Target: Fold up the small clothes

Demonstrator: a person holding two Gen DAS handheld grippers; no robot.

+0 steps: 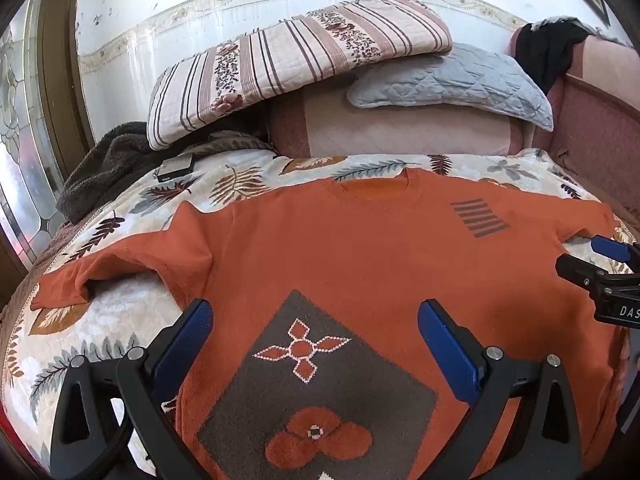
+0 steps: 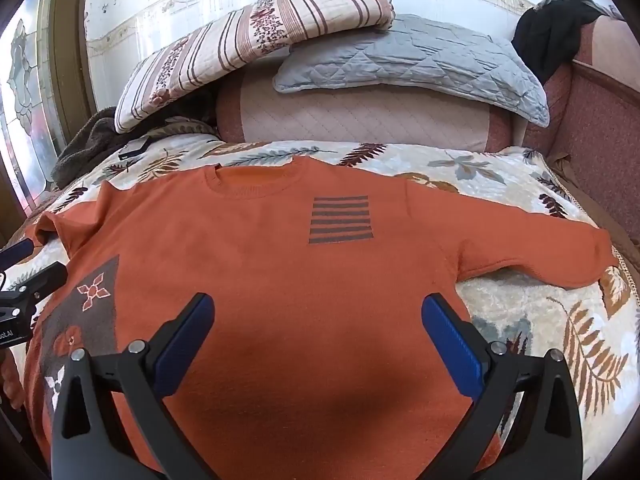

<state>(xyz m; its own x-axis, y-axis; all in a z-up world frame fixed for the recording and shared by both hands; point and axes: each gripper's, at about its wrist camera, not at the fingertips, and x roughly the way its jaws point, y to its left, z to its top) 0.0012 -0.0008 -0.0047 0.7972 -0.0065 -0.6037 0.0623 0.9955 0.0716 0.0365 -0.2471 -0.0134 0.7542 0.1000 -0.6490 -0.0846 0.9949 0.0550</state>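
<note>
An orange knit sweater (image 1: 360, 256) lies flat and face up on the leaf-print bedspread (image 1: 120, 320), collar toward the pillows and both short sleeves spread out. It has a brown diamond patch with flowers low on its front and a striped block (image 2: 340, 220) on the chest. My left gripper (image 1: 316, 312) hovers open over the lower left part of the sweater, nothing between its blue pads. My right gripper (image 2: 318, 308) hovers open over the lower right part (image 2: 320, 320), also empty. Each gripper shows at the edge of the other's view.
Stacked at the head of the bed are a striped floral pillow (image 1: 288, 64), a grey quilted pillow (image 1: 452, 80) and a pink bolster (image 2: 360, 120). A dark fleece blanket (image 1: 104, 168) and a small black device (image 1: 176, 168) lie at the left. Black cloth (image 2: 552, 40) hangs on the headboard.
</note>
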